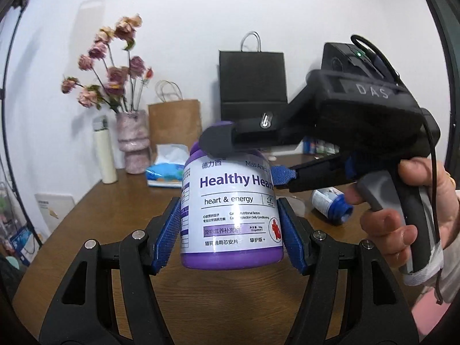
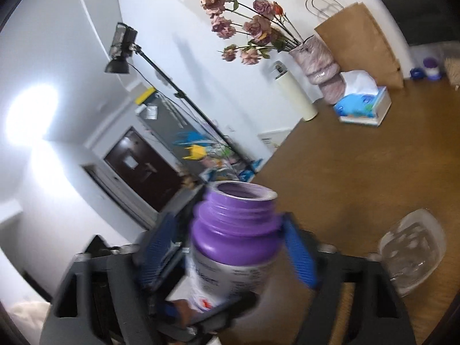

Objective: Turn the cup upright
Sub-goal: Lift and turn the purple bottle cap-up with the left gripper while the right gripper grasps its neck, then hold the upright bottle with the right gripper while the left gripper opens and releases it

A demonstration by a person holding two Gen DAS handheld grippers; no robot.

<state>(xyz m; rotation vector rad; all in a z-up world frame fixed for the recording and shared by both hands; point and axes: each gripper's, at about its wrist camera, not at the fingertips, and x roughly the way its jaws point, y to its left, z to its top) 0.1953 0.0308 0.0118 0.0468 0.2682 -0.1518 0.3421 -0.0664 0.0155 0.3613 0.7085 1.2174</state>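
Observation:
A purple "Healthy Heart" bottle [image 1: 230, 210] with a white label is held upright above the wooden table, between the blue pads of my left gripper [image 1: 230, 233], which is shut on its lower body. My right gripper [image 1: 247, 158] comes in from the right and spans the bottle's top; one finger lies over the neck, the other beside the shoulder. In the right wrist view the bottle [image 2: 235, 230] has no lid, and its open neck sits between the blue pads of the right gripper [image 2: 230, 247] with small gaps. A clear plastic cup [image 2: 411, 253] lies on its side on the table.
At the back of the wooden table [image 1: 120, 201] stand a vase of dried roses [image 1: 133, 143], a cream flask [image 1: 105, 155], a tissue box [image 1: 166, 169], a brown paper bag [image 1: 175, 123] and a black bag [image 1: 253, 83]. A small blue-capped bottle [image 1: 330, 205] lies on its side.

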